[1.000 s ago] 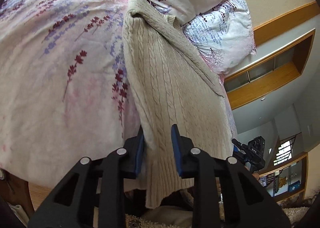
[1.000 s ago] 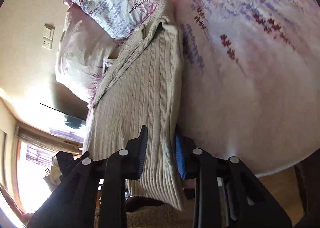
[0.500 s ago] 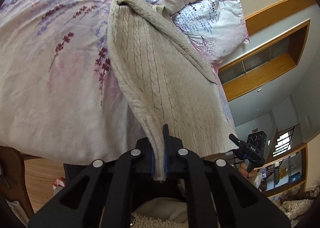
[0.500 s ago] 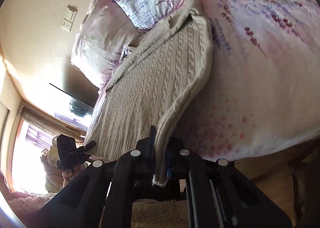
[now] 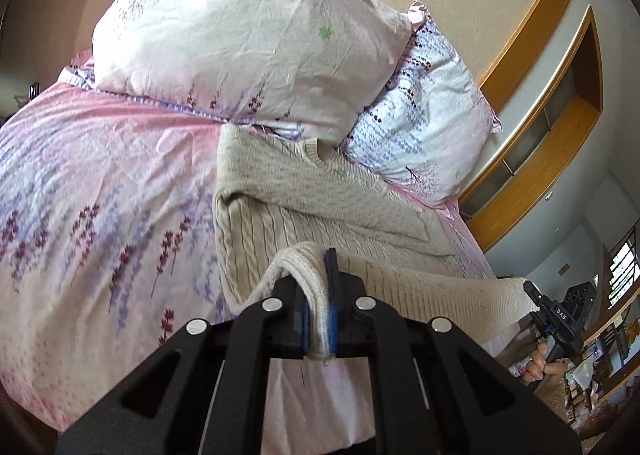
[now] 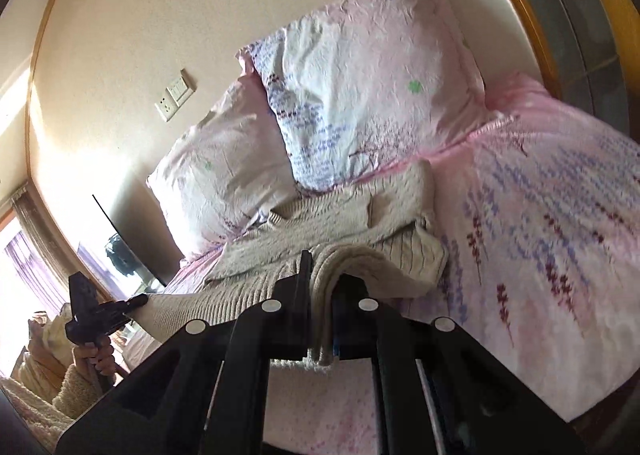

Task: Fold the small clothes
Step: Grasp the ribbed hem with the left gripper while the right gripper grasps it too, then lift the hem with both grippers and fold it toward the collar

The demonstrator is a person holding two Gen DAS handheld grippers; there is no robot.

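Note:
A cream cable-knit sweater (image 5: 280,191) lies on the pink floral bed, collar end toward the pillows; it also shows in the right wrist view (image 6: 340,215). My left gripper (image 5: 318,295) is shut on the left corner of its ribbed hem, lifted above the sweater's body. My right gripper (image 6: 320,287) is shut on the right hem corner, also lifted. The hem stretches between the two grippers, doubled over the sweater's body. The other gripper shows at each view's edge, the right gripper in the left wrist view (image 5: 560,315) and the left gripper in the right wrist view (image 6: 96,311).
The bed cover (image 5: 100,195) spreads left of the sweater. Two floral pillows (image 5: 248,35) (image 5: 424,123) lean against the beige wall. A wooden headboard frame (image 5: 552,103) runs at the right. A wall socket (image 6: 176,95) sits above the pillows.
Both grippers closed on the sweater's hem corners, lifted them off the bed edge and carried them toward the pillows, doubling the lower part over the body.

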